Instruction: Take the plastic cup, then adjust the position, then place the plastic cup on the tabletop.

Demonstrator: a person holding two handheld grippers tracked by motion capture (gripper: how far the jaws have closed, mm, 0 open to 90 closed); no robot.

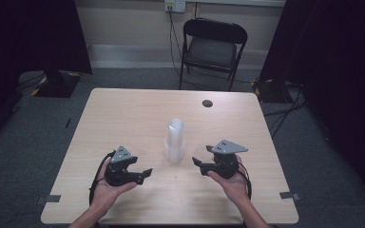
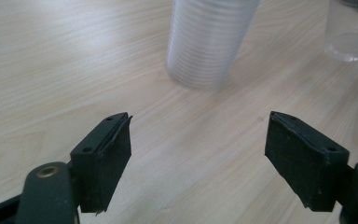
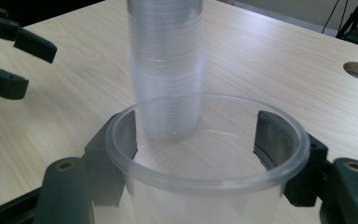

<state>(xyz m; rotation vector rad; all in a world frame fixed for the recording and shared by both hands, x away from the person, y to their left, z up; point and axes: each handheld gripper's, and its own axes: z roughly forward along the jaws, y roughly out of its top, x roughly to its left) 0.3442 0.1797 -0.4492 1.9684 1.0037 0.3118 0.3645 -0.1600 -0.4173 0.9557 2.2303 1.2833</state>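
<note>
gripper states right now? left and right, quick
Left gripper: open, nothing between the jaws, pointed at the stack of cups.
Right gripper: shut on a single clear cup, jaws clamped on its sides.

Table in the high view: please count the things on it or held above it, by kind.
Stack of clear plastic cups: 1
Single clear cup, held in the right gripper: 1
Grippers, counting the open left gripper: 2
Total: 4
</note>
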